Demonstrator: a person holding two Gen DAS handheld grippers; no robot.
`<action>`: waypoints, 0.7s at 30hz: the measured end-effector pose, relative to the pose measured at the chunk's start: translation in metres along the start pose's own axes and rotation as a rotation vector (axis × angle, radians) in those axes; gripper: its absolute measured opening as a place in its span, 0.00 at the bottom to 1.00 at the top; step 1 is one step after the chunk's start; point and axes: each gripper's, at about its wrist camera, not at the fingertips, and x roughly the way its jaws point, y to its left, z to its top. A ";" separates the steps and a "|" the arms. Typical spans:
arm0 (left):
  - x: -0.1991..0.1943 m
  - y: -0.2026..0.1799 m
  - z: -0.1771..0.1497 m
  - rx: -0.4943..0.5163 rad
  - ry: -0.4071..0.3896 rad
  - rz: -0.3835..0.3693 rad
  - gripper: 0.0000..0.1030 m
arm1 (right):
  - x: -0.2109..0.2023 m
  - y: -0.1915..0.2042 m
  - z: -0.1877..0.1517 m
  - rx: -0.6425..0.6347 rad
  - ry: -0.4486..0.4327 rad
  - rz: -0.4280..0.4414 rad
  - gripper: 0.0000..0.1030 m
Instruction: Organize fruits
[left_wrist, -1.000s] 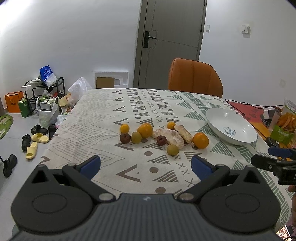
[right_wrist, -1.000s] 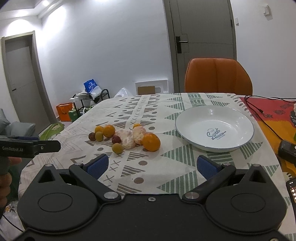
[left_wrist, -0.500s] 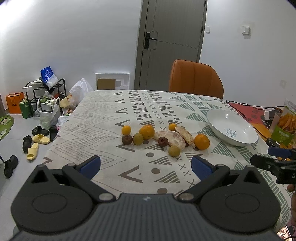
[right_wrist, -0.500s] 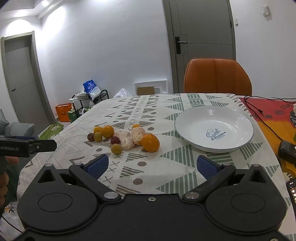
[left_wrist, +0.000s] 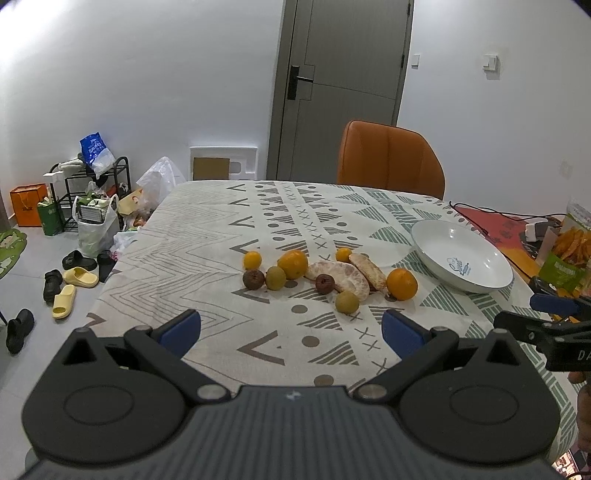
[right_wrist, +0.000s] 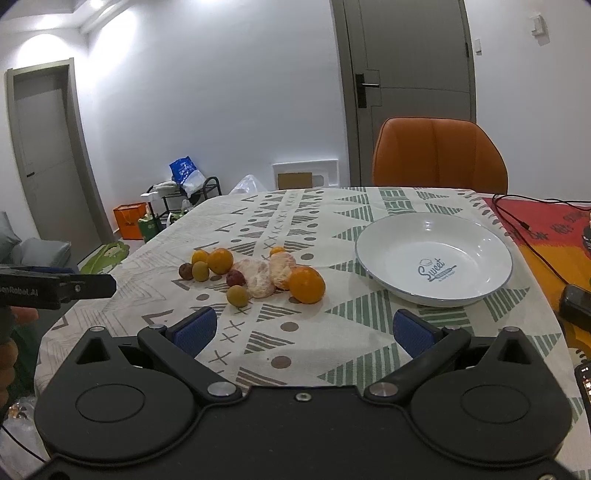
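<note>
A cluster of fruit lies mid-table on the patterned cloth: a large orange (left_wrist: 402, 283) (right_wrist: 306, 284), peeled citrus pieces (left_wrist: 341, 275) (right_wrist: 258, 277), a second orange (left_wrist: 293, 263) (right_wrist: 220, 260), small green fruits (left_wrist: 347, 302) (right_wrist: 237, 295) and dark red fruits (left_wrist: 253, 279) (right_wrist: 235, 277). An empty white bowl (left_wrist: 436, 236) (right_wrist: 476, 236) sits to the right of the fruit. My left gripper (left_wrist: 291, 330) stands open, short of the fruit, holding nothing. My right gripper (right_wrist: 304, 330) is open as well, facing the gap between fruit and bowl.
An orange chair (left_wrist: 388, 162) stands at the far table edge before a grey door (left_wrist: 343, 85). Cables and a snack bag (left_wrist: 569, 251) lie on a red mat at the right. Shoes (left_wrist: 74, 277), bags and a rack (left_wrist: 92, 192) crowd the floor left.
Both views have shifted slightly; the fruit sits a little further right in the left wrist view and a little lower left in the right wrist view. Nothing on the table moved.
</note>
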 end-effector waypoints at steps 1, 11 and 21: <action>0.000 0.000 0.000 -0.001 -0.001 0.000 1.00 | 0.001 0.001 0.000 -0.002 0.002 0.000 1.00; 0.007 0.005 0.007 -0.008 -0.020 -0.039 1.00 | 0.014 -0.002 0.003 0.000 0.023 0.014 1.00; 0.042 0.013 0.014 -0.013 0.011 -0.055 1.00 | 0.044 -0.007 0.009 0.016 0.049 0.055 1.00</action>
